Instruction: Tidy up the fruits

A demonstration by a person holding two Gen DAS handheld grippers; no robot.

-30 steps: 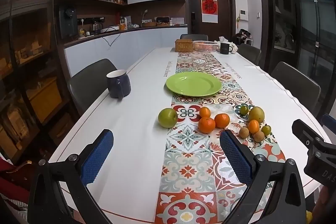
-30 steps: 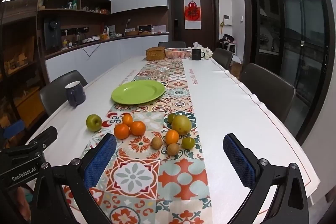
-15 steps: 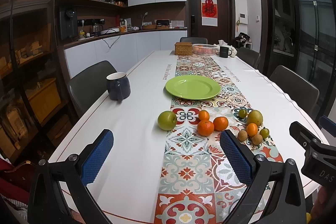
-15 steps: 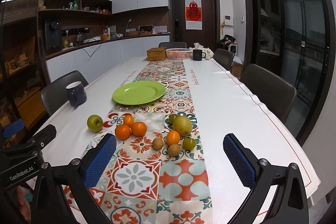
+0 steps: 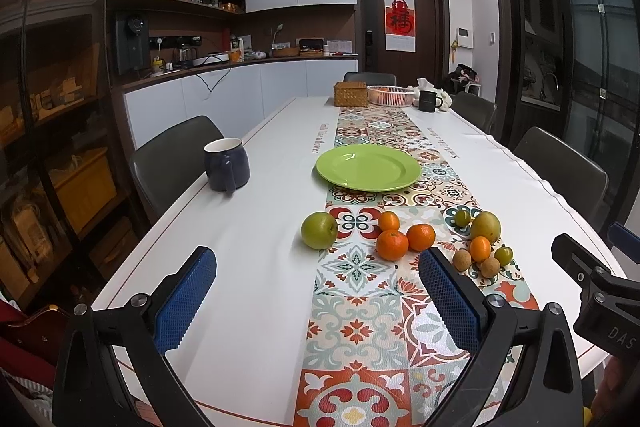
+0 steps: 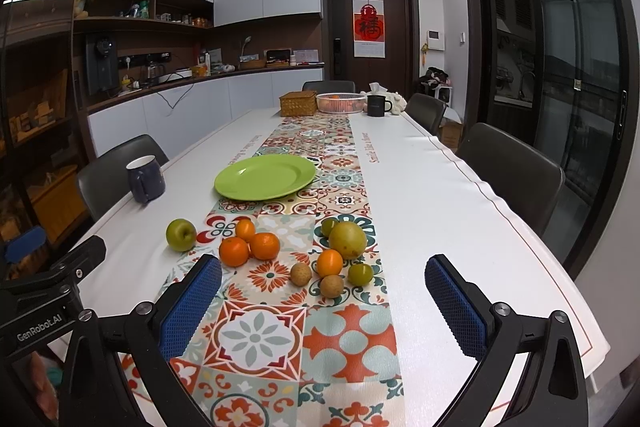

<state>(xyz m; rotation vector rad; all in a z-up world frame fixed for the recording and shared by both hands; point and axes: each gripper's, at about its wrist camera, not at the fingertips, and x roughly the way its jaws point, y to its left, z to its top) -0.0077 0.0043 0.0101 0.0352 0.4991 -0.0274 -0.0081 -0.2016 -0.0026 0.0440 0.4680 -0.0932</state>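
Nothing is sorted yet: green plate bare, fruit loose on worktop, both grippers' fingers spread wide, empty.

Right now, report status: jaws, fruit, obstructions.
Left gripper and right gripper open, both empty. Fruit loose on the runner; green plate bare. Nothing between jaws and fruit.

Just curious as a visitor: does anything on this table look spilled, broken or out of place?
Nothing spilled or damaged. The fruit lies loose on the table runner, the green apple apart from the rest, while the green plate sits bare.
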